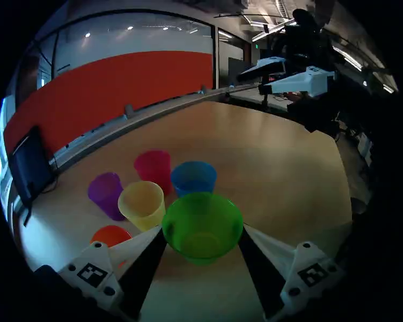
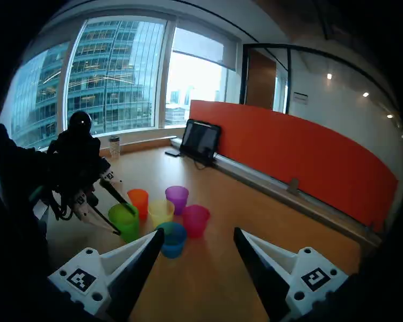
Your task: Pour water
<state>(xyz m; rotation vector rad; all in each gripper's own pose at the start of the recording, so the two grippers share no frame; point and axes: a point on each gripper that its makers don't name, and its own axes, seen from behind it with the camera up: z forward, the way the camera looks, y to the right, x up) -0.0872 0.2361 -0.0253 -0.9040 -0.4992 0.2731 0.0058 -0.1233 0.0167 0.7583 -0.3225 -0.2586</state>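
A green cup [image 1: 201, 228] sits between my left gripper's [image 1: 201, 239] fingers, which press on both its sides. I look down into it and see no water level; whether it touches the table is unclear. Behind it stand a yellow cup [image 1: 142, 203], blue cup [image 1: 193, 177], pink cup [image 1: 154, 169], purple cup [image 1: 106, 193] and orange cup [image 1: 111, 235]. My right gripper [image 2: 199, 236] is open and holds nothing, with the blue cup [image 2: 173, 239] just beyond its left fingertip. The right gripper view has the green cup [image 2: 124, 219] at the cluster's left.
The cups stand on a wooden table [image 1: 266, 161] whose rounded edge runs at the right. A dark screen [image 2: 200, 139] stands by the orange partition [image 2: 309, 155]. A bottle [image 2: 114, 146] stands near the windows. A person in dark clothes [image 2: 75, 155] holds the left gripper.
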